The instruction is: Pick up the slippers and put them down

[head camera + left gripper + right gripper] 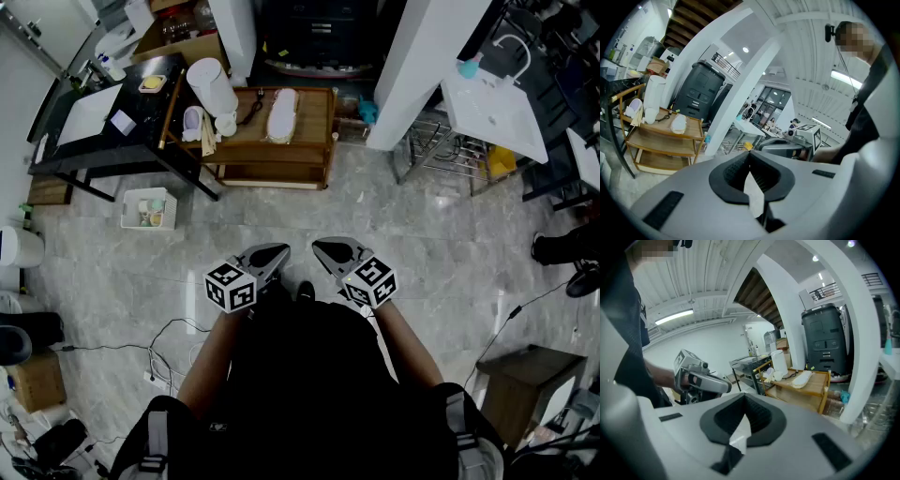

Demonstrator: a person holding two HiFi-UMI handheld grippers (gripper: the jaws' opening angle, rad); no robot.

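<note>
A pale slipper (280,114) lies on the top shelf of a wooden cart (314,141) at the far side of the floor. It also shows in the left gripper view as the slipper (678,123) and in the right gripper view as the slipper (802,378). A smaller pale object (192,121) at the cart's left end may be a second slipper; I cannot tell. My left gripper (277,250) (749,155) and right gripper (322,247) (744,397) are held side by side close to my body, far from the cart. Both are shut with nothing in them.
A white cylinder (212,86) stands on the cart's left end. A black table (103,127) is left of it, a white basket (148,208) on the floor below. A white pillar (422,66), a metal rack (441,150) and a wooden box (520,384) are on the right. Cables (169,337) trail at my left.
</note>
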